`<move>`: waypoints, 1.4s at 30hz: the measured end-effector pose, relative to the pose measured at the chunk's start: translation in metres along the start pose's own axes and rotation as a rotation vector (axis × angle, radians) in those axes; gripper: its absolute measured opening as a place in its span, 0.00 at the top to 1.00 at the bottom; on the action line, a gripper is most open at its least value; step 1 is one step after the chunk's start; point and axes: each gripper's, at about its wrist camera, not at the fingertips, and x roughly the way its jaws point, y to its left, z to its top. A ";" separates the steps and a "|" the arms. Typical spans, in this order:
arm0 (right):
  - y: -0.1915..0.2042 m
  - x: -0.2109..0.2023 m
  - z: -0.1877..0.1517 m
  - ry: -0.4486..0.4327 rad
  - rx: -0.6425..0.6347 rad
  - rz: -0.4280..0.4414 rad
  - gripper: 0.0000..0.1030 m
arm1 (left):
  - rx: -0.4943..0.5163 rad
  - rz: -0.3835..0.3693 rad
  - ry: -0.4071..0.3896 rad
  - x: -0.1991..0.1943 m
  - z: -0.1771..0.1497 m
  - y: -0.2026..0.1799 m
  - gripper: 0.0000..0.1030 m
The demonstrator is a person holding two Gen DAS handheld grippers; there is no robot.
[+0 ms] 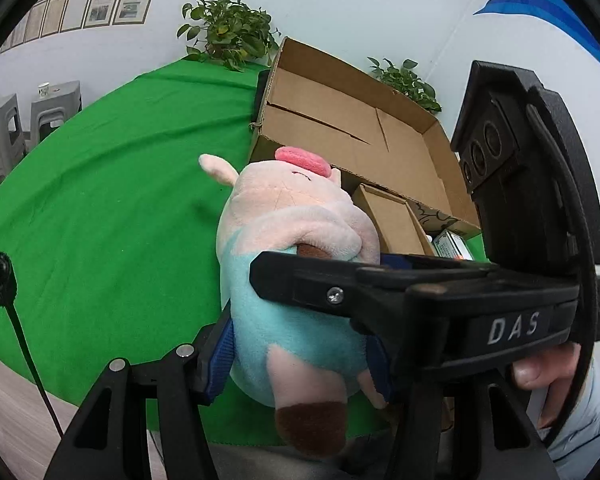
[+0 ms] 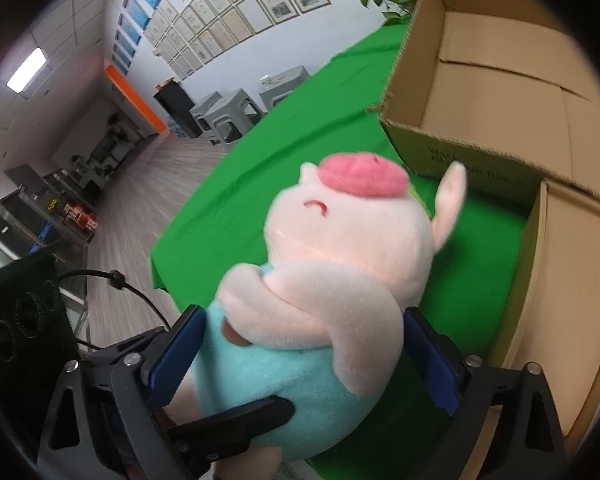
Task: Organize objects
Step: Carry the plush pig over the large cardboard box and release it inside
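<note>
A pink plush pig point(image 1: 292, 232) in a light blue outfit is held above the green table. My left gripper point(image 1: 300, 360) is shut on its lower body, its blue pads pressing both sides. My right gripper point(image 2: 304, 356) is also shut on the pig point(image 2: 340, 256), around its blue middle; it crosses the left wrist view as a black bar point(image 1: 380, 288). A large open cardboard box point(image 1: 352, 128) stands behind the pig and looks empty; it also shows in the right wrist view point(image 2: 492, 80).
A smaller cardboard box point(image 1: 392, 220) lies in front of the large one, with a small printed packet point(image 1: 452, 246) beside it. Green cloth point(image 1: 100, 200) covers the table. Potted plants point(image 1: 228, 32) stand at the back edge. Grey stools point(image 2: 236, 114) stand beyond the table.
</note>
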 end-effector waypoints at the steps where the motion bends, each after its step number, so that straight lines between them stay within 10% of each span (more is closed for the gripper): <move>1: 0.000 0.001 -0.001 -0.006 0.005 -0.007 0.09 | 0.008 0.005 0.000 0.002 0.002 -0.002 0.48; 12: 0.001 -0.029 0.011 -0.179 0.005 -0.038 0.27 | 0.152 0.002 -0.096 -0.011 0.036 -0.044 0.49; 26: 0.043 -0.200 0.127 -0.649 -0.232 -0.268 0.33 | 0.434 -0.115 -0.486 -0.053 0.211 -0.157 0.49; 35: 0.004 -0.169 0.181 -0.565 -0.196 -0.325 0.36 | 0.347 -0.130 -0.319 0.035 0.310 -0.143 0.49; 42: -0.031 -0.117 0.180 -0.451 -0.144 -0.305 0.37 | 0.288 -0.105 -0.197 0.107 0.302 -0.101 0.49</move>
